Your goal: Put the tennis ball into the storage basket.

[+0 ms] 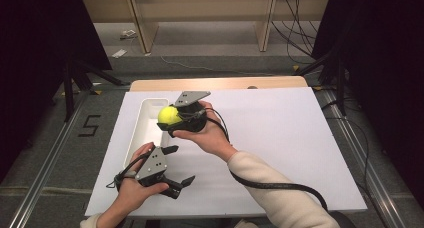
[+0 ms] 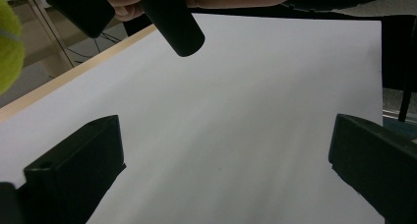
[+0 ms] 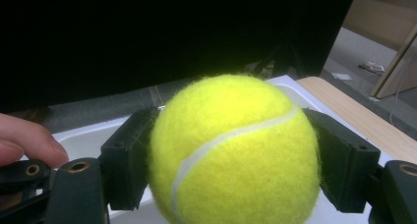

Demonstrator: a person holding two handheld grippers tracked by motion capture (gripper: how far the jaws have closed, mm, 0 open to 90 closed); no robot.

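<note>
Above the white tray [image 1: 141, 119] on the desk [image 1: 280, 133], right claw [image 1: 172, 119] clamps a tennis ball [image 1: 169, 115]; tray interior visible is bare. Left claw [image 1: 178, 165] spread, holding nothing.

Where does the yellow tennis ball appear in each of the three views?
High view: the tennis ball is left of centre, held in the right tongs over the white tray.
Left gripper view: a yellow sliver at the upper left edge.
Right gripper view: centre, large, between the two black jaws.
Shared landmark: the table's wooden edge.
</note>
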